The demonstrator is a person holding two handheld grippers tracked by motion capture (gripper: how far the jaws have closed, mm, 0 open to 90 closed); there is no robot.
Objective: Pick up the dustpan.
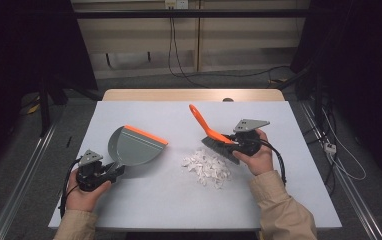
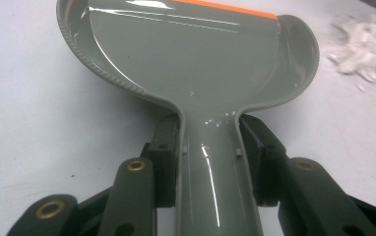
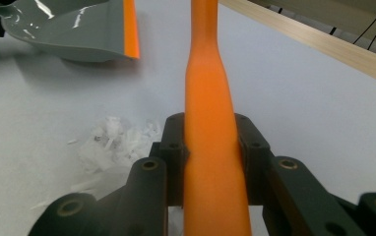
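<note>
- Bottom left of the high view: left hand [image 1: 85, 195] with a tan sleeve, carrying the left gripper [image 1: 113, 171]. Jaws clamped on the handle of the dustpan [image 1: 134, 146].
- Left gripper view: dustpan [image 2: 196, 64] handle runs up from bottom centre between the two black jaws, both pressed against its sides. Grey scoop spreads across the top of the frame, orange lip at the top edge.
- Lower right of centre in the high view: right hand [image 1: 257, 159], tan sleeve trailing to the bottom edge, carrying the right gripper [image 1: 235, 144]. Jaws clenched on the brush [image 1: 214, 136] low on its orange handle, just above the dark bristles.
- Right gripper view: brush [image 3: 211, 147] handle fills the centre column, squeezed between the jaws. Dustpan [image 3: 78, 29] sits upper left, orange lip facing right.
- Centre of the high view, between the two grippers: heap of white paper scraps [image 1: 206, 166] on the table [image 1: 179, 205]. Bristles sit just beside the heap's upper right edge; cannot tell whether they touch it.
- Same scraps [image 2: 365, 46] lie upper right in the left gripper view, blurred; scraps [image 3: 112, 145] lie left of the jaws in the right gripper view.
- Dustpan lies left of centre, orange lip toward the upper right, apart from the heap.
- Brush handle slants up toward the top centre of the table.
- Farther up the frame: wooden table edge [image 1: 194, 95], then floor with black cables [image 1: 219, 75].
</note>
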